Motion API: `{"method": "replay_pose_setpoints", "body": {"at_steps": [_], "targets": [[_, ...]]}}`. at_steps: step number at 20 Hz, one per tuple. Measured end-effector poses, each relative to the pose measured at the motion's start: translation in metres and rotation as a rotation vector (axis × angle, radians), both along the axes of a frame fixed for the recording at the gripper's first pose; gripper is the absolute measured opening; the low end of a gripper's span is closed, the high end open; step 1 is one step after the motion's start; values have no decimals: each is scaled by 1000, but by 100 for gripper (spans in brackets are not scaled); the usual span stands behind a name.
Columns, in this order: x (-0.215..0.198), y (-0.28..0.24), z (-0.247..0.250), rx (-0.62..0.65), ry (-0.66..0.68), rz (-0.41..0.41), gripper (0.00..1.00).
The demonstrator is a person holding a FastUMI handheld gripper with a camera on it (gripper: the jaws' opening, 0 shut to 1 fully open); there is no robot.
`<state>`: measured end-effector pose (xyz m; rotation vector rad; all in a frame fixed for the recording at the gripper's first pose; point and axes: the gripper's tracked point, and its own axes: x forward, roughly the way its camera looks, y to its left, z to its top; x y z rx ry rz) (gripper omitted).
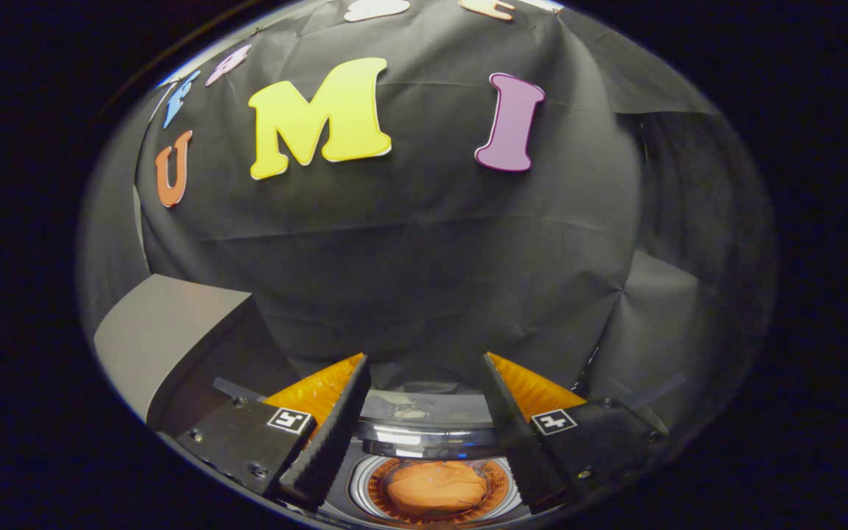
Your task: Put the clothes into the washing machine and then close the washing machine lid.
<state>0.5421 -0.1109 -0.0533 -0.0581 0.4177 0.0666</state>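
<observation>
One crumpled orange cloth lies inside the one round silver-rimmed washing machine drum, below the gripper, whose two fingers stand spread, holding nothing.

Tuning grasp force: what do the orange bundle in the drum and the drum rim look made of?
Orange bundle: soft cloth, matte, creased, probably. Drum rim: polished metal or chromed plastic, bright streaks. The gripper is open above them, fingers holding nothing.
</observation>
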Motion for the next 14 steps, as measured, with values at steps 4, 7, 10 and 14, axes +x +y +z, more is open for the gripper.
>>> {"method": "replay_pose_setpoints", "body": {"at_steps": [4, 7, 10, 14], "targets": [[-11, 0, -2, 0, -40, 5, 94], [-17, -1, -5, 1, -54, 0, 94], [-21, -2, -7, 0, -64, -2, 94], [-30, -3, -11, 2, -87, -7, 94]]}}
